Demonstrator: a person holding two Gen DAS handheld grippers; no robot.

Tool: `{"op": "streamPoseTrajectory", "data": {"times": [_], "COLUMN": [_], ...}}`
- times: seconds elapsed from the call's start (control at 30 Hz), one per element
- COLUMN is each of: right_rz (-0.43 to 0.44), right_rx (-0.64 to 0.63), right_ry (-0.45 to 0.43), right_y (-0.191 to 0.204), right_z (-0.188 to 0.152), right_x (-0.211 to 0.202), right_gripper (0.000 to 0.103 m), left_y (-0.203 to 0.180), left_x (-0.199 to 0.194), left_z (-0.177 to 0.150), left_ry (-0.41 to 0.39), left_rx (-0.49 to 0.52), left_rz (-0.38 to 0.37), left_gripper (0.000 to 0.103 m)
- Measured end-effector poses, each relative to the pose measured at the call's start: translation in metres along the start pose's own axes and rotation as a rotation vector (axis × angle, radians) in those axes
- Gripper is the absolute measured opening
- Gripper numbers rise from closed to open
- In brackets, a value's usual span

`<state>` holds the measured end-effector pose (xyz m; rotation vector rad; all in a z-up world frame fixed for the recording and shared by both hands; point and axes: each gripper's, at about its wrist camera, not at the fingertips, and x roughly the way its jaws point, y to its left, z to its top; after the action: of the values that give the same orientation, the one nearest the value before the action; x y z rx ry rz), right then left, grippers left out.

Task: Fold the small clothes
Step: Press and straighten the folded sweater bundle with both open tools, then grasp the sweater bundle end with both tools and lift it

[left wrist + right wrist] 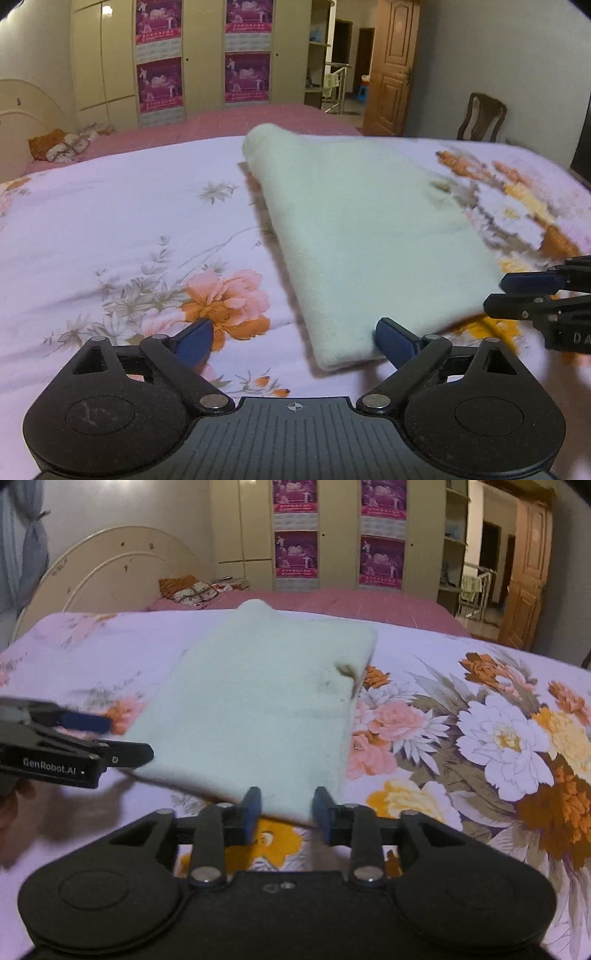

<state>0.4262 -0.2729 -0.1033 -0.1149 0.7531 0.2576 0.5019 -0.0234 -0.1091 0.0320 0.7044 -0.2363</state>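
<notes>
Lying folded on the floral-printed bedsheet (110,229), the pale mint-green fleece garment (369,236) fills the centre of both wrist views, its near edge at the lower middle of each frame and its far end humped toward the upper middle.

At the lower left of the left wrist view, the left gripper (293,341) stands with its blue-padded jaws spread wide; the near left corner of the garment lies just beside the right-hand pad, and nothing is pinched. At the right edge of that view, and along the bottom of its own, the right gripper (284,810) has its jaws partly apart; the garment's near hem sits in the gap, and the pads do not appear to press on it.

The step in hand seems to be letting go after a fold. To do it well, both grippers should draw straight back, level with the bed, without snagging the hem, so the layers stay stacked. Any tug sideways would likely skew the soft pile.

The garment looks thick, plush and limp, a rough rectangle with rounded folded edges. A small dark mark or tuck (345,670) shows near its right edge in the right wrist view; motion blur softens the outline.
</notes>
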Motion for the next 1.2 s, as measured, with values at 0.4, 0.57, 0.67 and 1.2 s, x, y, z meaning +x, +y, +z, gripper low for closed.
{"op": "streamPoseTrajectory", "data": {"times": [0.4, 0.57, 0.67, 1.2], "right_rz": [-0.028, 0.014, 0.055, 0.305], "right_rx": [0.107, 0.156, 0.217, 0.694], "right_ry": [0.015, -0.065, -0.080, -0.096], "right_y": [-0.015, -0.028, -0.042, -0.137], "right_z": [0.004, 0.005, 0.009, 0.045], "right_x": [-0.002, -0.026, -0.030, 0.065], "right_gripper": [0.037, 0.042, 0.047, 0.066], "left_y": [-0.010, -0.001, 0.002, 0.065], "left_x": [0.007, -0.005, -0.012, 0.079], "left_z": [-0.012, -0.007, 0.001, 0.063], "left_ry": [0.061, 0.036, 0.012, 0.080], "left_rx": [0.029, -0.008, -0.022, -0.402], "left_rz": [0.025, 0.000, -0.049, -0.269], "left_gripper": [0.094, 0.094, 0.094, 0.078]}}
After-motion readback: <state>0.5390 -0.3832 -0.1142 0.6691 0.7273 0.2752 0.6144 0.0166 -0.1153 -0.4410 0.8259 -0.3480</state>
